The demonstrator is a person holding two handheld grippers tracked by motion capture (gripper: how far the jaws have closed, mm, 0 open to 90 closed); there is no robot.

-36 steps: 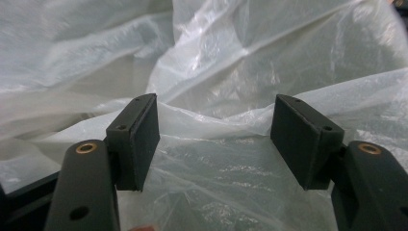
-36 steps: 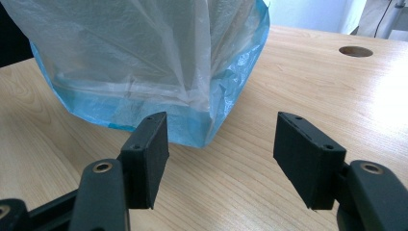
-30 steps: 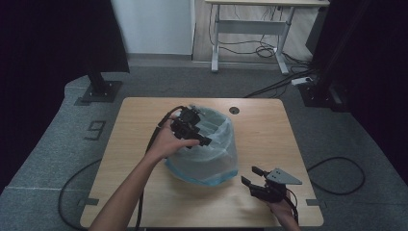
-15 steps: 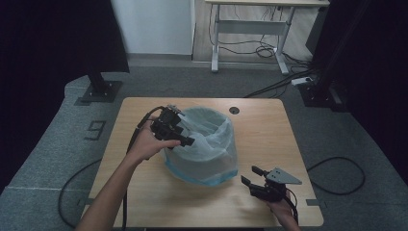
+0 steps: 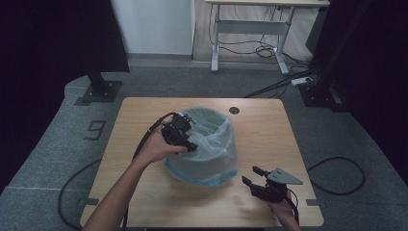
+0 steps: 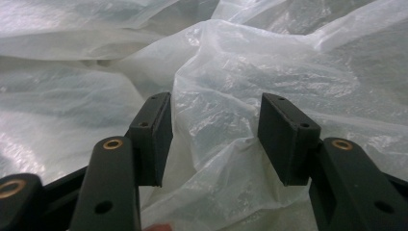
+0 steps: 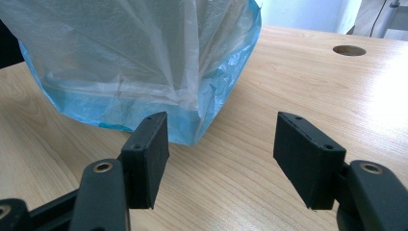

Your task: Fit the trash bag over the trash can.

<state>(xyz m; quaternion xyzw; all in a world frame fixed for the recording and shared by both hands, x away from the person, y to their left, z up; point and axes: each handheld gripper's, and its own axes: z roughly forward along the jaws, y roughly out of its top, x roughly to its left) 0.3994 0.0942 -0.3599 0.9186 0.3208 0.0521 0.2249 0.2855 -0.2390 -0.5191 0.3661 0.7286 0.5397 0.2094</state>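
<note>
Left gripper (image 5: 188, 142) has shifted from over the bin's middle to its near-left rim and its jaws have just been closing around a fold of the clear bag liner (image 6: 226, 125), pads not yet pressing it; likely a pinch to seat the liner on the blue bin (image 5: 204, 144). Right gripper (image 5: 254, 176) hangs open and empty above the wooden counter (image 5: 269, 130), unmoved. Beyond: grey carpet, a desk frame, trailing cables.

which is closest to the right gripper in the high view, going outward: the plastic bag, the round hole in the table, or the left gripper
From the right gripper:
1. plastic bag, just up and left of it, mid-table.
2. left gripper, at the bag's left rim, plastic between its closing jaws.
3. round hole, near the table's far edge.
</note>
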